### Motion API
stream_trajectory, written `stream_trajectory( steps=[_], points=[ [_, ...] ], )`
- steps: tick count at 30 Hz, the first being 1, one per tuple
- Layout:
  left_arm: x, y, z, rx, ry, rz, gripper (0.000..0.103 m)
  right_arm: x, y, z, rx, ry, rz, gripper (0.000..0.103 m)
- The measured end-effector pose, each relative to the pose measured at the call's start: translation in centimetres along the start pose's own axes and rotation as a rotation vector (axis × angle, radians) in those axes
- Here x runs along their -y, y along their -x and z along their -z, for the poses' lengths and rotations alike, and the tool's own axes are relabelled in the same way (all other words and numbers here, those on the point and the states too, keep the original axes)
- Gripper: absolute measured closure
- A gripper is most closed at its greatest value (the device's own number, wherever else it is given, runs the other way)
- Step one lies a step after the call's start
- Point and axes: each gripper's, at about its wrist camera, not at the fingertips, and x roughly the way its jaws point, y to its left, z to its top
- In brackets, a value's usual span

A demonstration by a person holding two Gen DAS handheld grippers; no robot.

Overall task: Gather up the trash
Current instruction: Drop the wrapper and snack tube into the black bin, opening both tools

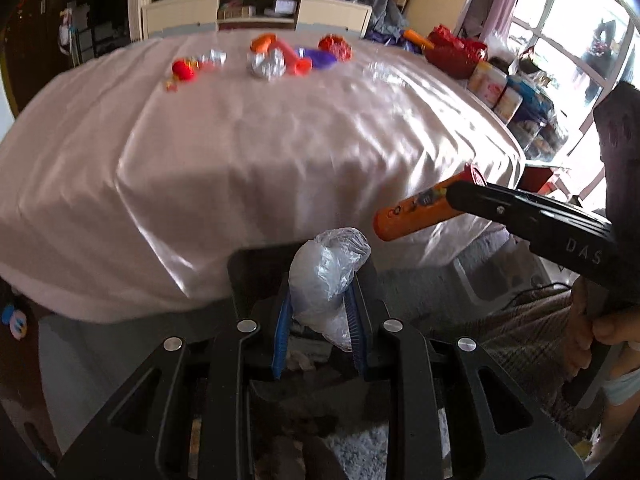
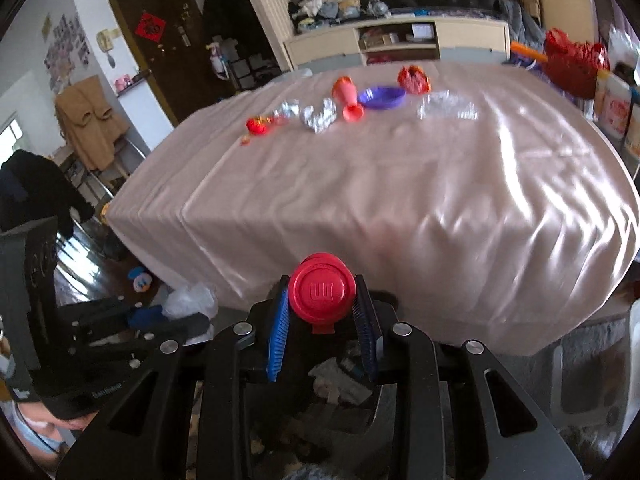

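- While both grippers hang off the near edge of the table [image 2: 400, 208], each already carries trash: the left gripper [image 1: 319, 312] is closed partway on a crumpled clear plastic bag [image 1: 326, 268], blue pads pressed into its sides, at lower centre of the left wrist view.
- At lower centre of the right wrist view, the right gripper [image 2: 322, 328] has an orange bottle [image 1: 420, 210] between its pads, the red cap [image 2: 322, 294] facing the lens; its jaws are closing a little on it.
- Seen from the left wrist view, that bottle sits at right of centre, its long axis running along the right gripper's fingers, base pointing lower left toward the plastic bag, the two near but apart.
- What matters next, I judge, is the drop spot: dark clutter shows under both grippers at the bottom of each frame, but whether it is a bin I cannot tell.
- Remaining trash lies far off in a row at the upper centre of both views: crumpled foil [image 2: 320, 118], a red ball [image 2: 256, 126], a purple dish [image 2: 382, 98], clear wrap [image 2: 446, 108].
- Neither hand is clearly nearer that row.
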Motion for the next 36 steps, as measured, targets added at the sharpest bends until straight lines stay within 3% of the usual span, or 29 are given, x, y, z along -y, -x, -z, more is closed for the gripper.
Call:
stream_trajectory(
  steps=[13, 24, 28, 30, 32, 34, 36],
  points=[
    [-0.1, -5.9, 3.0, -0.176, 0.033, 0.018, 0.079, 0.5, -5.2, 3.2, -0.122, -0.024, 0.015, 0.072],
    [-0.8, -7.3, 3.2, -0.223, 0.035, 0.009, 0.077, 0.6, -7.2, 3.8, -0.178, -0.041, 0.013, 0.070],
    [-0.9, -7.3, 3.1, -0.222, 0.034, -0.010, 0.063, 1.0, -7.5, 3.7, -0.183, -0.061, 0.014, 0.066],
    [-1.0, -7.3, 3.1, -0.222, 0.031, -0.023, 0.054, 1.3, -7.4, 3.7, -0.178, -0.071, 0.025, 0.051],
    [-1.0, -7.1, 3.1, -0.216, 0.030, -0.036, 0.047, 1.7, -7.1, 3.7, -0.168, -0.085, 0.031, 0.045],
    [-1.1, -7.0, 3.0, -0.210, 0.031, -0.043, 0.033, 2.2, -6.8, 3.6, -0.158, -0.101, 0.041, 0.040],
    [-1.2, -6.8, 2.9, -0.205, 0.028, -0.052, 0.024, 2.7, -6.2, 3.4, -0.143, -0.127, 0.049, 0.027]
  ],
)
